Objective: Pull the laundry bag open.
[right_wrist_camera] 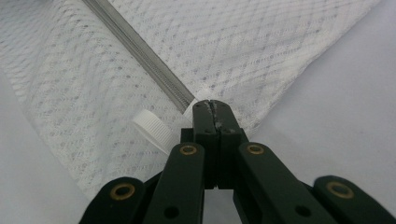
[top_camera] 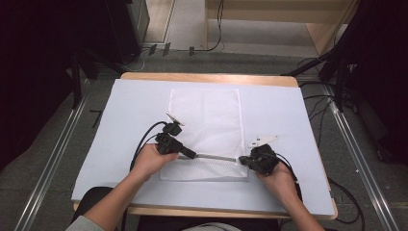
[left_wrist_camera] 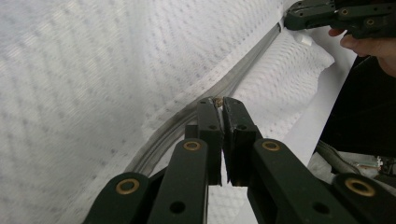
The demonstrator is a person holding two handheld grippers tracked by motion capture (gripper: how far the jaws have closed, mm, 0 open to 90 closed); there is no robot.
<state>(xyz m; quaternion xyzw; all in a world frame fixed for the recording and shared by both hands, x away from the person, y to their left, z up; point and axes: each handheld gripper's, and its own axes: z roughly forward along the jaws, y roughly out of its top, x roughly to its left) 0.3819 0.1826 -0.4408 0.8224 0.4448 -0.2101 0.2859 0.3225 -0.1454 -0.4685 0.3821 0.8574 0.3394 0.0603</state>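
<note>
A white mesh laundry bag (top_camera: 204,130) lies flat near the middle of the pale blue table cover (top_camera: 120,144), its long side running away from the person, with a grey zipper (top_camera: 214,157) crossing it close to the near edge. The left gripper (top_camera: 192,155) sits over the near left part of the bag, and in the left gripper view its jaws are pressed almost together on a small brass-coloured zipper pull (left_wrist_camera: 218,100) at the end of the grey track (left_wrist_camera: 187,116), where the mesh puckers up around it. The right gripper (top_camera: 242,161) rests at the bag's near right corner; the right gripper view shows its jaws fully closed on the mesh edge right where the zipper (right_wrist_camera: 140,53) ends, with a small white ribbed tab (right_wrist_camera: 153,129) just beside them (whether the jaws also catch that tab cannot be told). The zipper lies in a straight line between the two grippers, and each hand (top_camera: 153,161) wraps its gripper from below while the black cables trail back toward the table's near edge.
</note>
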